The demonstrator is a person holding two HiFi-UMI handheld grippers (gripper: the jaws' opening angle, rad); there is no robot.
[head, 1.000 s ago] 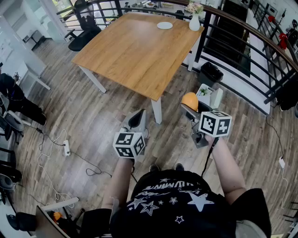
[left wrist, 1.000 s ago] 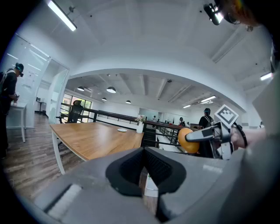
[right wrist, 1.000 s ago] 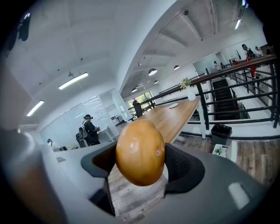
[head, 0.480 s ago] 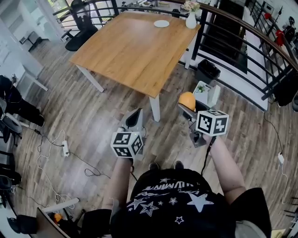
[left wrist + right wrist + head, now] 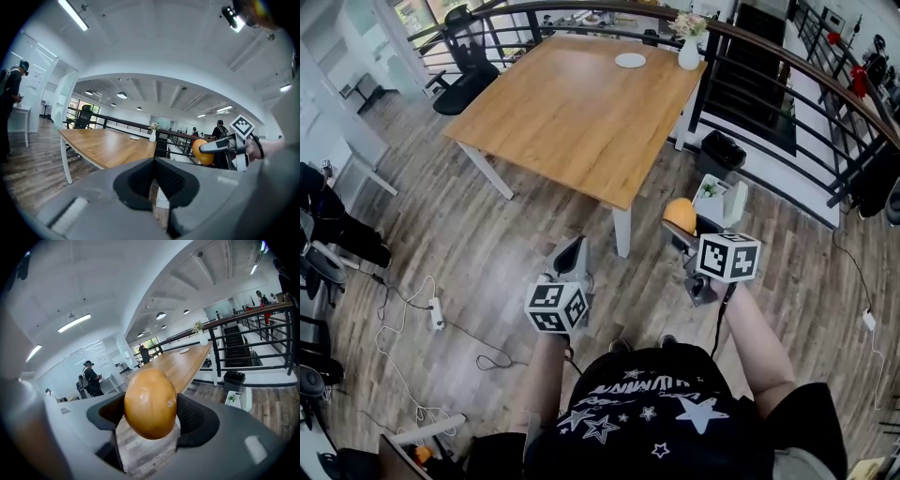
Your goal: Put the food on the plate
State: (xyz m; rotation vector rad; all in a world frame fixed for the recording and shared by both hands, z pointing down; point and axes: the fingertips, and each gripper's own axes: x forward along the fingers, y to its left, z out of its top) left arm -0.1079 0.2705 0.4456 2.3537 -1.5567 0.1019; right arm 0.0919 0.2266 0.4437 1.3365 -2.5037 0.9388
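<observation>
Right now the right gripper (image 5: 149, 414) is pinching a smooth, glossy, egg-shaped orange food (image 5: 150, 399) between its ribbed black pads, holding it in the air above the plank floor (image 5: 487, 244) just off the table's near corner. The left gripper (image 5: 153, 180) is hanging with its grey jaws pressed together on nothing. A small round white plate (image 5: 630, 60) is lying at the far end of the wood-grain table (image 5: 572, 103), near a white vase (image 5: 689, 54).
</observation>
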